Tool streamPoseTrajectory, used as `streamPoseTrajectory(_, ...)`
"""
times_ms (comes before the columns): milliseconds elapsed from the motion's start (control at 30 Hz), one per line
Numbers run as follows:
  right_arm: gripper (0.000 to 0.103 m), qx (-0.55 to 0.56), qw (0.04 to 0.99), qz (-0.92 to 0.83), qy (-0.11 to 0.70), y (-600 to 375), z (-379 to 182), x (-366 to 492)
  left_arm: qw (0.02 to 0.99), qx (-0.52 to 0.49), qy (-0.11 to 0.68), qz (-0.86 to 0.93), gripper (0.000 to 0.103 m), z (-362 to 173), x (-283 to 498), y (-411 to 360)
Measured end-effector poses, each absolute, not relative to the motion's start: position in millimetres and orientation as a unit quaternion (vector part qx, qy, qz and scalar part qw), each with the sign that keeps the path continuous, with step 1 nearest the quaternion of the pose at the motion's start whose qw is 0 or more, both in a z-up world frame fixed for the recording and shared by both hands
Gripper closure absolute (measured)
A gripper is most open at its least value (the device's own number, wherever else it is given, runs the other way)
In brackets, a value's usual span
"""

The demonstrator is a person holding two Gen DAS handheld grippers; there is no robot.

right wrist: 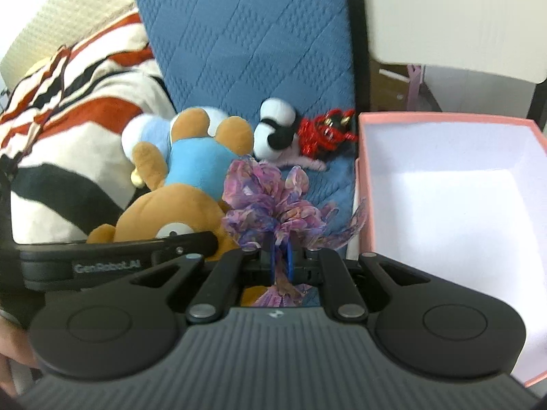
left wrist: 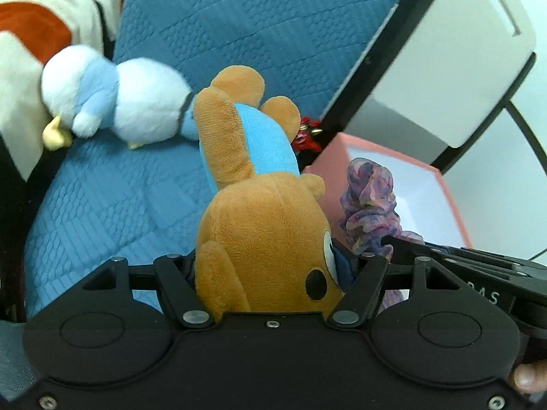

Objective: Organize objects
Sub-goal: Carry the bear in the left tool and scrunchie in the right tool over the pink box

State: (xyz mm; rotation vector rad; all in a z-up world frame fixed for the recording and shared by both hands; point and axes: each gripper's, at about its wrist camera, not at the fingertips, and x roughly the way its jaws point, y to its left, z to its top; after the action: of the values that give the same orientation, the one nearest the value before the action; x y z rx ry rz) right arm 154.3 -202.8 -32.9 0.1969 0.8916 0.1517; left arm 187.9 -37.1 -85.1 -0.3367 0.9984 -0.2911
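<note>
My left gripper (left wrist: 270,266) is shut on a brown plush bear (left wrist: 263,225) in a light blue shirt, gripping its head; the bear hangs upside down over the blue quilt (left wrist: 212,27). The bear also shows in the right wrist view (right wrist: 177,201). My right gripper (right wrist: 281,259) is shut on a purple-pink scrunchie (right wrist: 270,201), held just left of the open pink box (right wrist: 362,157). The scrunchie (left wrist: 371,205) and the right gripper (left wrist: 461,266) also show in the left wrist view, beside the box (left wrist: 328,160).
A white and light blue plush bird (left wrist: 112,99) lies on the quilt. A black and white plush (right wrist: 277,130) and a red tasselled toy (right wrist: 321,133) lie by the box. A striped red, white and black blanket (right wrist: 68,130) is at the left. A white cabinet (left wrist: 444,54) stands behind.
</note>
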Motion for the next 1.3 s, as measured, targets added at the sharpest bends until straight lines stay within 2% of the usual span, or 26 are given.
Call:
streamPoseTrajectory(333,0.093,0.098,0.907,0.047,0.407,-244.1,7.8,154.9,0.861,-0.119,0.463,-0.174,0.036,-27.7,200.3,-89.6)
streamPoseTrajectory(667,0.093,0.106,0.914,0.009,0.392,-303.4,24.6,149.1,0.851,-0.109,0.467,-0.214,0.036,-2.6,209.0,-147.8)
streamPoseTrajectory(933,0.093,0.120,0.908,-0.030,0.401,-354.6,3.4,136.5,0.839,-0.107,0.478,-0.236,0.035,-9.1,213.7,-194.5)
streamPoseTrajectory(1300,0.093,0.144,0.894,-0.064,0.418,-403.5,-49.9,132.0,0.812,-0.075,0.523,-0.248,0.035,-57.9,223.9,-245.5)
